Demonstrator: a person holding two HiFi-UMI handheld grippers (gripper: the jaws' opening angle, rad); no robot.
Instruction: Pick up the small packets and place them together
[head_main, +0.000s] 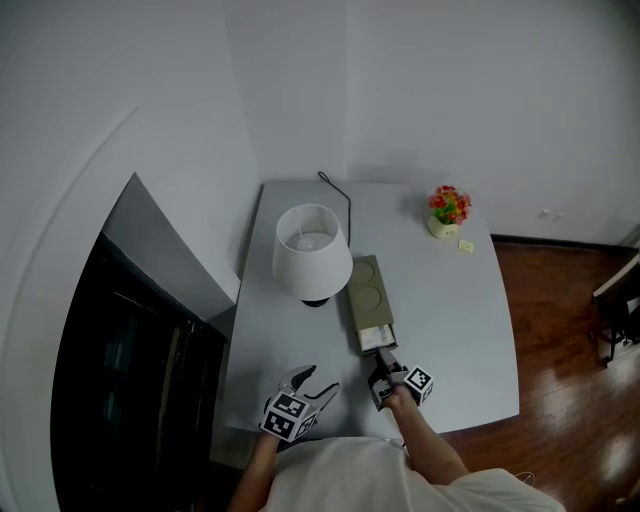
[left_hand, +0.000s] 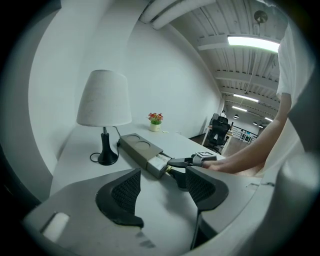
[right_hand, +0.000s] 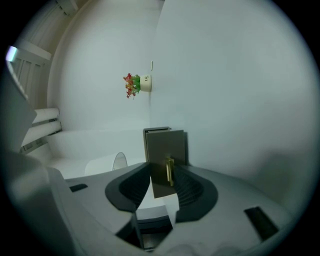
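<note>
The right gripper (head_main: 381, 365) is gripping the thin gold handle (right_hand: 170, 171) on the drawer (left_hand: 156, 167) of the grey-brown box (head_main: 364, 290). The box is lying just below the centre of the head view on the white table (head_main: 455, 330), and the jaws are pinching the handle from either side. The drawer is sitting partly out with something pale (left_hand: 163, 159) showing inside. That is probably where the small packets are lying, though they are too small to make out. A yellowish scrap (head_main: 466, 246) beside the flowerpot (head_main: 447, 212) at the upper right may be another. The left gripper (head_main: 320, 381) is hovering at the lower left of the box, its jaws a little apart with nothing between them. Since nothing is bracing the box, a pull may end up dragging the whole box toward the near table edge instead of sliding the drawer. The handle is offering little to hold, so the pads may slip off. Pulling too far could bring the drawer right out and scatter its contents. If the box swivels, it could knock the lamp (head_main: 312, 250) standing just beside it.
</note>
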